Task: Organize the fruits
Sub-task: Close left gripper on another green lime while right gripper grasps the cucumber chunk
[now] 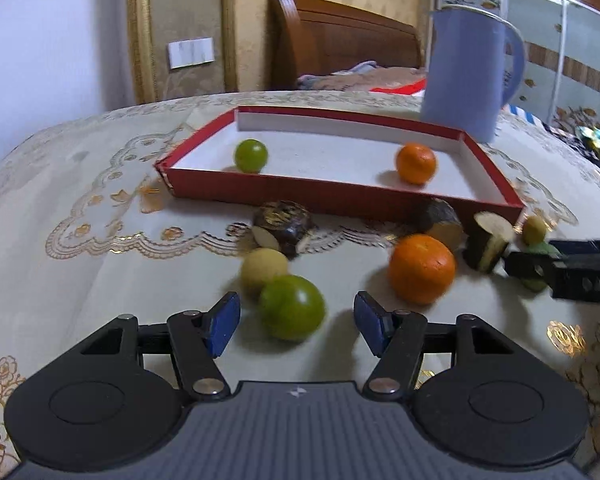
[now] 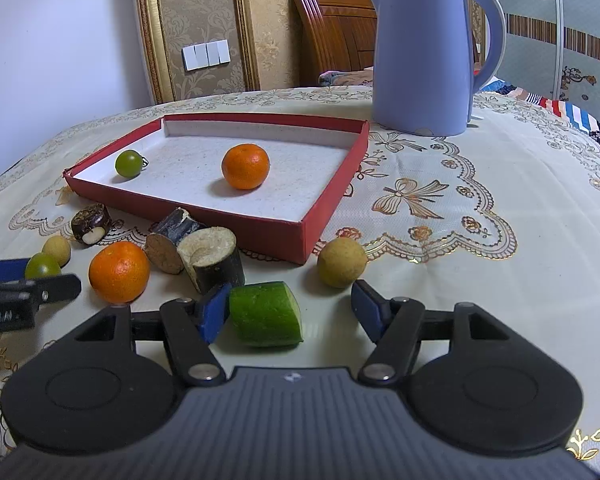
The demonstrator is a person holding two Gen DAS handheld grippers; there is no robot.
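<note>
Bedroom walls and a wooden headboard are showing behind a counter [image 2: 480,208] under an embroidered cloth. On it, a red tray [image 2: 328,200] is holding a green fruit [image 2: 129,163] and an orange [image 2: 245,166]. Both tools are hanging released: left hand-held gripper [image 1: 297,322] around a green fruit [image 1: 292,307], right hand-held gripper [image 2: 288,312] around a cucumber piece [image 2: 266,314], the left pad touching it.

Red tray [image 2: 332,196], white inside; orange tangerine [image 2: 245,166]; lavender kettle [image 2: 424,52]; cream tablecloth [image 2: 480,208], gold floral pattern.
</note>
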